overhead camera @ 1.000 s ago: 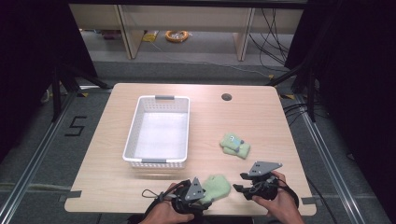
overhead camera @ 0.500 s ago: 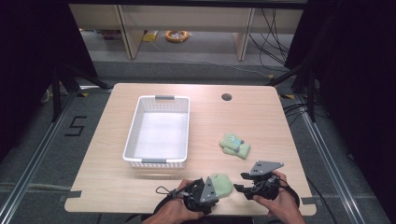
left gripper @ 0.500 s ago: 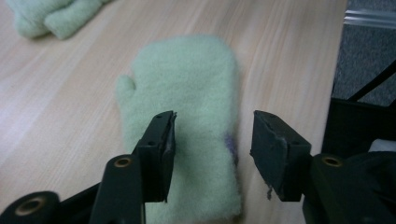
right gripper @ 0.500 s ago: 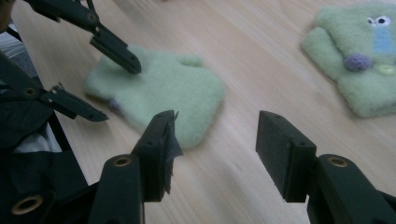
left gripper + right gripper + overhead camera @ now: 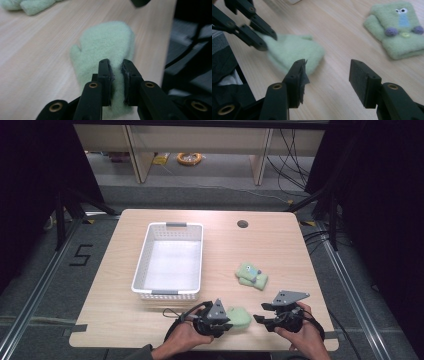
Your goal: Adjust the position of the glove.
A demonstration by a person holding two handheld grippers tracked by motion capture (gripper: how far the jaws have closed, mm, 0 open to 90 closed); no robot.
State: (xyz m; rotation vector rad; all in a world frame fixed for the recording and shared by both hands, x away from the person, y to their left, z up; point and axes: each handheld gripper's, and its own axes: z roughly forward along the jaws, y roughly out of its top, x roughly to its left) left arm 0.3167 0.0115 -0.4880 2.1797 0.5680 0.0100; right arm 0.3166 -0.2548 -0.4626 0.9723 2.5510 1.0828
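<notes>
A plain pale-green mitten (image 5: 241, 317) lies flat near the table's front edge, thumb to the left in the left gripper view (image 5: 107, 42). My left gripper (image 5: 228, 321) has just been closing its jaws and is now shut on the mitten's cuff (image 5: 116, 72), with fleece pinched between the pads. My right gripper (image 5: 260, 319) hovers open just right of the mitten, its jaws (image 5: 328, 80) wide apart over bare wood. A second green mitten (image 5: 251, 275) with a stitched face and purple buttons (image 5: 399, 30) lies farther back on the right.
A white slatted basket (image 5: 142, 255) stands at the table's middle left with nothing visible in it. A round cable hole (image 5: 242, 224) sits at the table's back. The table's front edge runs just under both hands.
My left hand slid rightwards up to the plain mitten and its jaws closed on the cuff. The right gripper has stayed in place and open.
</notes>
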